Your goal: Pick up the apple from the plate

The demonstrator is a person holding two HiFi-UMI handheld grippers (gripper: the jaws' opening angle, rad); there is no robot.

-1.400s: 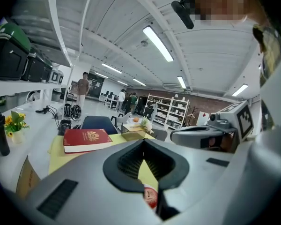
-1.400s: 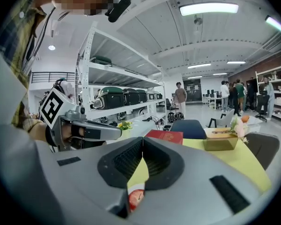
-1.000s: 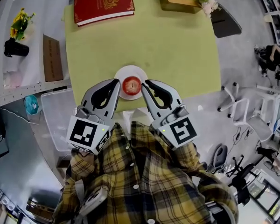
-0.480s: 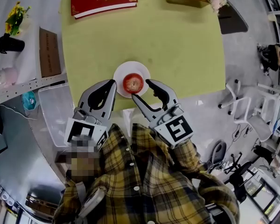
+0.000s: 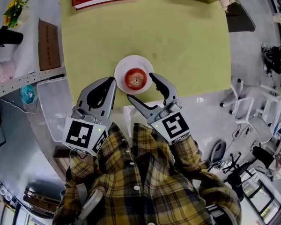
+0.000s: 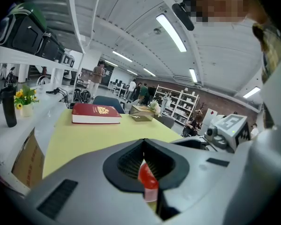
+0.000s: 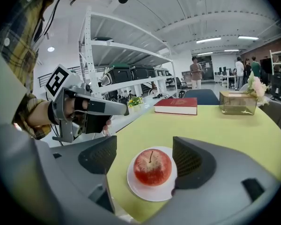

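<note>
Red apple [image 5: 136, 78] sits stem up at the centre of a round white plate [image 5: 123, 65], near the front edge of the yellow-green table [image 5: 178, 36]. Right gripper [image 5: 140, 87]: jaws stand wide and have just been opening. The apple shows in the gap ahead of them, and neither pad touches it. Left gripper [image 5: 111, 81]: jaws closed together, nothing held, tips just beside the plate's left rim.
</note>
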